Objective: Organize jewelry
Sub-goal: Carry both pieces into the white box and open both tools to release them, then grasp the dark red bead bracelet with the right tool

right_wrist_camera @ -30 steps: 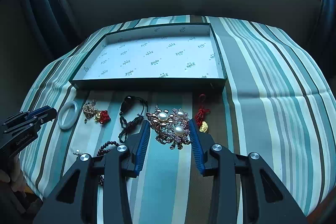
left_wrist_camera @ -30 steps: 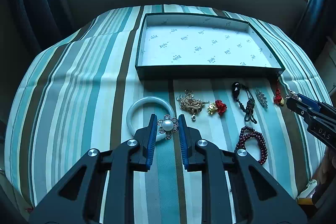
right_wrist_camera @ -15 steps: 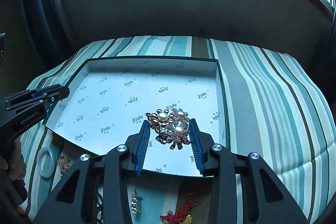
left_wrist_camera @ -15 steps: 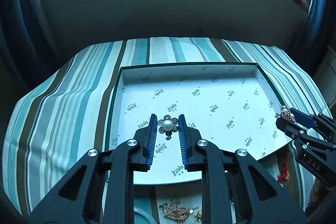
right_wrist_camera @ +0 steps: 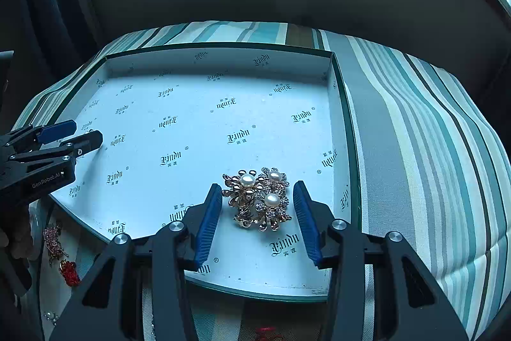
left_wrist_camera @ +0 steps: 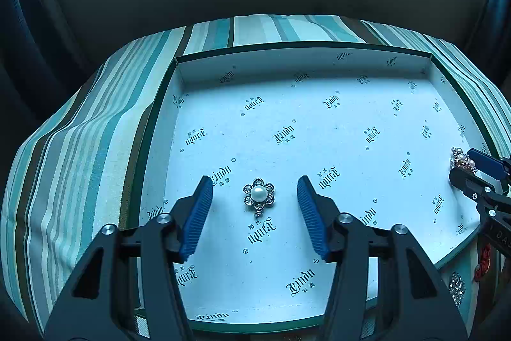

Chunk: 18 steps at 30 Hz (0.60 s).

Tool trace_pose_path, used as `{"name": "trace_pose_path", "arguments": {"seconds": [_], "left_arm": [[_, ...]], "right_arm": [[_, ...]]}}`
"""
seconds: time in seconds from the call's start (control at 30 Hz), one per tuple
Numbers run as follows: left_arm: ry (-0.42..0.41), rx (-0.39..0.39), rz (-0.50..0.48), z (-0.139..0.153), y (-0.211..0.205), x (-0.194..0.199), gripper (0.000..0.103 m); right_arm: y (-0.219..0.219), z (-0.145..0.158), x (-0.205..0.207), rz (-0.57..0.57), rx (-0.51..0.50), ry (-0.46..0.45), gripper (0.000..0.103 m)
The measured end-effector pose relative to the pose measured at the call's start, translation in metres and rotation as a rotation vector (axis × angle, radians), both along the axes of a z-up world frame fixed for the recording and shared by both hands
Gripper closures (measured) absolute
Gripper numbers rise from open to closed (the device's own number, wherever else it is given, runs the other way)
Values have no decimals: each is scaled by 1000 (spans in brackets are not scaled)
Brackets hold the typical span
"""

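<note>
Left claw (left_wrist_camera: 255, 206) spread apart, pearl flower brooch (left_wrist_camera: 259, 194) lying free on box (left_wrist_camera: 319, 59) floor; right claw (right_wrist_camera: 258, 214) parted around gold brooch cluster (right_wrist_camera: 259, 198), apparently released for storage

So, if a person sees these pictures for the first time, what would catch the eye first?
Probably the gold three-pearl brooch, lying in the near right part of the white printed box, between the open fingers of the right gripper. Next, the small pearl flower brooch, alone on the box floor between the wide-open fingers of the left gripper. The teal striped cloth under the box also stands out.
</note>
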<state>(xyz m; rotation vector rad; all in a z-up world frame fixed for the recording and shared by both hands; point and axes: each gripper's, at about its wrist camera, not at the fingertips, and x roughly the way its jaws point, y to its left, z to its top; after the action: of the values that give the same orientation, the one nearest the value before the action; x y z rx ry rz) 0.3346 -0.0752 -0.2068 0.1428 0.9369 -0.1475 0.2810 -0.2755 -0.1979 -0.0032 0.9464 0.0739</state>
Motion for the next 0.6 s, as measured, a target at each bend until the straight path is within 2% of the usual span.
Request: {"name": "trace_pose_path", "arguments": {"seconds": [0.07,0.13,0.27,0.43,0.6], "left_arm": [[-1,-10,0,3,1,-2,42],[-9,-12,1,8,1,-6,38],[-40,0,-4,25,5,-22,37],[-73,53,-14,40,13,-55,36],[-54,69,-7,41,26,-95,36]], "right_arm": [[-1,3,-2,-7,14,-7,45],[-1,9,-4,-11,18,-14,44],[2,22,-17,-6,18,-29,44],[10,36,-46,14,18,-30,44],[30,36,-79,57,13,1,44]]}}
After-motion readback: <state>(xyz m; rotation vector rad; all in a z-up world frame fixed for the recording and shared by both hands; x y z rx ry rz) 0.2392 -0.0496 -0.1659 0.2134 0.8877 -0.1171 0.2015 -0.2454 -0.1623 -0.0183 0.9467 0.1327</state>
